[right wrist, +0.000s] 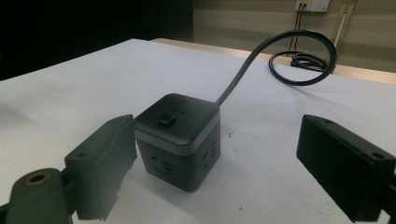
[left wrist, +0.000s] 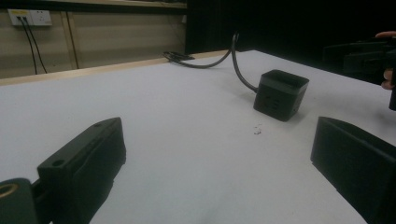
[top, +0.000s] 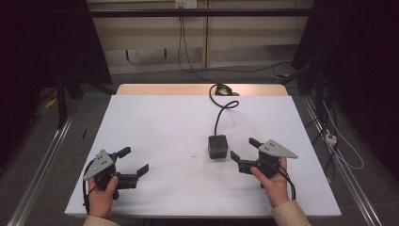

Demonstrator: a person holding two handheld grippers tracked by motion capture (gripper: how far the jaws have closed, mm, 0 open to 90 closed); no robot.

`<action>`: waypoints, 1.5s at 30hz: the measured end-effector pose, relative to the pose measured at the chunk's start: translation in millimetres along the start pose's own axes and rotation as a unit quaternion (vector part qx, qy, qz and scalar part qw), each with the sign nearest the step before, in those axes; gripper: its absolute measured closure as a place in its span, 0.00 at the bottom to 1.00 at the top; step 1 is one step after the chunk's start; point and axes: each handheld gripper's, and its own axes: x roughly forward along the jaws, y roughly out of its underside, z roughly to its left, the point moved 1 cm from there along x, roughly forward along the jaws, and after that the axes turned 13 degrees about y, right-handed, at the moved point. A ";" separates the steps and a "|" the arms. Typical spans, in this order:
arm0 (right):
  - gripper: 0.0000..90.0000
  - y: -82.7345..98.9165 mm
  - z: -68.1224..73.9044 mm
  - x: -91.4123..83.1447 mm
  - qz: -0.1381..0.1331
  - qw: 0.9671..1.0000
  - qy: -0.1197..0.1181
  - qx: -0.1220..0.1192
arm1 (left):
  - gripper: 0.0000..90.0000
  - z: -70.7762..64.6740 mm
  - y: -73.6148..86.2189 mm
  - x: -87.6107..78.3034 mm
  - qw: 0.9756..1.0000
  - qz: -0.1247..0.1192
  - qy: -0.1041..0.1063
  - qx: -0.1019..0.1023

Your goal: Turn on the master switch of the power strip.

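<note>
A black cube power socket [top: 217, 146] stands right of centre on the white table [top: 160, 117], its black cable [top: 220, 111] running back to a coil at the far edge. My right gripper [top: 244, 149] is open just right of the cube. In the right gripper view the cube [right wrist: 180, 140] sits close ahead beside the left jaw, with the gripper [right wrist: 222, 140] wide open and empty. My left gripper [top: 133, 161] is open near the front left, well apart from the cube [left wrist: 281, 94]. Nothing lies between the left gripper's [left wrist: 219, 140] jaws.
A tiny white scrap [top: 193, 153] lies on the table left of the cube. The coiled cable [right wrist: 303, 60] rests on the wooden far edge [top: 164, 89]. Wall sockets [left wrist: 30, 17] sit on the back wall. Metal rails [top: 42, 160] flank the table on the floor.
</note>
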 end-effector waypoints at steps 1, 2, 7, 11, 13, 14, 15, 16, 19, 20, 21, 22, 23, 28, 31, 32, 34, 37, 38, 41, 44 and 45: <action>0.13 -0.5 0.3 0.6 0.000 1.000 0.001 0.002 | 0.03 0.0 0.0 0.0 1.000 0.000 0.000 0.000; 0.13 -0.9 1.0 1.2 0.000 1.000 0.000 0.004 | 0.03 0.2 -0.1 -0.1 1.000 0.000 0.000 0.001; 0.14 -2.1 3.7 4.5 0.002 1.000 -0.003 0.003 | 0.03 0.4 0.1 -0.4 1.000 0.000 0.000 -0.002; 0.14 -2.4 4.6 6.2 0.003 1.000 -0.003 0.003 | 0.03 0.2 -0.1 -0.7 1.000 -0.001 -0.001 -0.002; 0.15 -2.8 5.2 7.3 0.005 1.000 -0.004 0.002 | 0.03 0.3 0.0 -0.6 1.000 -0.001 -0.001 -0.002; 0.15 -2.9 5.3 7.7 0.005 1.000 -0.003 0.001 | 0.03 0.3 0.0 -0.6 1.000 -0.001 -0.001 -0.002; 0.15 -3.1 5.6 8.1 0.005 1.000 -0.003 0.001 | 0.03 0.3 0.1 -0.6 1.000 -0.002 -0.001 -0.003; 0.16 -3.4 6.1 8.2 0.006 1.000 -0.005 0.000 | 0.03 0.3 0.0 -0.7 1.000 -0.001 -0.001 -0.003; 0.16 -3.9 7.2 9.0 0.005 1.000 -0.009 -0.001 | 0.03 0.4 -0.1 -0.7 1.000 -0.002 0.000 -0.002; 0.16 -4.1 7.7 9.3 0.006 1.000 -0.012 -0.002 | 0.03 0.3 -0.1 -0.7 1.000 -0.002 0.000 -0.002; 0.17 -4.3 8.9 9.7 0.008 1.000 -0.014 -0.002 | 0.03 0.1 -0.1 -0.6 1.000 -0.002 -0.001 -0.003; 0.18 -4.4 9.0 10.1 0.008 1.000 -0.015 -0.004 | 0.03 0.2 -0.1 -0.5 1.000 -0.002 -0.001 -0.002; 0.19 -4.4 9.2 10.5 0.008 1.000 -0.016 -0.004 | 0.03 0.4 0.0 -0.5 1.000 -0.002 0.000 -0.002; 0.22 -5.0 9.8 12.5 0.011 1.000 -0.016 -0.001 | 0.03 0.7 0.1 -0.4 1.000 -0.001 0.001 -0.002; 0.24 -5.9 10.0 13.2 0.013 1.000 -0.018 -0.001 | 0.03 0.5 0.2 -0.7 1.000 -0.003 -0.001 -0.005; 0.25 -6.2 10.2 13.5 0.013 1.000 -0.018 -0.002 | 0.03 0.6 0.2 -0.7 1.000 -0.002 -0.001 -0.004; 0.26 -6.6 11.1 13.9 0.014 1.000 -0.019 -0.002 | 0.03 0.6 0.2 -0.8 1.000 -0.003 -0.001 -0.004; 0.28 -7.0 11.8 14.9 0.015 1.000 -0.019 -0.004 | 0.03 0.8 0.2 -0.9 1.000 -0.003 -0.001 -0.004; 0.28 -7.2 12.0 15.2 0.015 1.000 -0.019 -0.003 | 0.03 0.8 0.2 -0.9 1.000 -0.003 0.000 -0.004; 0.30 -7.8 12.7 16.4 0.017 1.000 -0.020 -0.004 | 0.03 0.8 0.1 -1.0 1.000 -0.002 0.000 -0.004; 0.32 -8.2 13.3 16.9 0.017 1.000 -0.022 -0.004 | 0.03 0.7 0.2 -0.8 1.000 -0.002 0.000 -0.004; 0.34 -8.6 13.7 17.2 0.018 1.000 -0.023 -0.004 | 0.03 0.7 0.3 -0.7 1.000 -0.002 -0.001 -0.005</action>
